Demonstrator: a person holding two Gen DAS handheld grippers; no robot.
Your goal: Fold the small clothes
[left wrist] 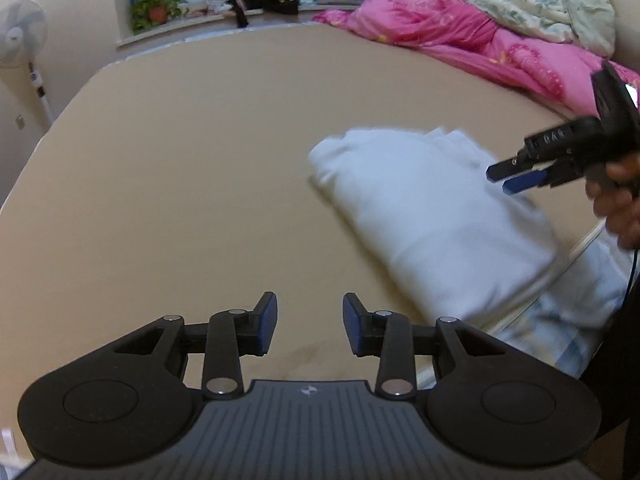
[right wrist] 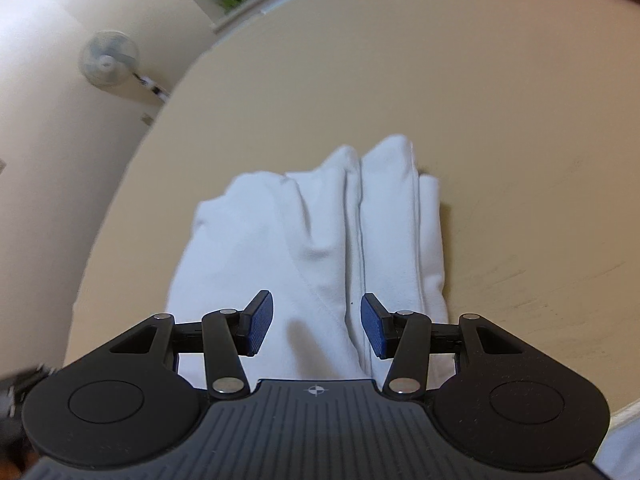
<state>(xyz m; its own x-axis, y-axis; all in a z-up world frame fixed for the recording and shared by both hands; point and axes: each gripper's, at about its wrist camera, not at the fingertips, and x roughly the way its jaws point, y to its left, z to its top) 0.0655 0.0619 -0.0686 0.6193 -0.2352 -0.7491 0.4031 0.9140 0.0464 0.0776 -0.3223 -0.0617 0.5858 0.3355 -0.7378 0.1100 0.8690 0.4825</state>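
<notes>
A white garment (left wrist: 432, 216) lies folded in a thick bundle on the tan bed (left wrist: 192, 160), right of centre in the left wrist view. My left gripper (left wrist: 309, 324) is open and empty, above bare bed to the left of the garment. My right gripper (right wrist: 316, 322) is open and empty, hovering over the near part of the folded garment (right wrist: 312, 240). In the left wrist view the right gripper (left wrist: 505, 178) shows at the right edge, above the garment's far side, held by a hand.
A pink quilt (left wrist: 460, 40) and a pale floral blanket (left wrist: 552, 0) are piled at the far right of the bed. A pale blue cloth (left wrist: 568, 316) lies at the near right edge. A standing fan (left wrist: 20, 36) and a potted plant (left wrist: 158, 10) stand beyond the bed.
</notes>
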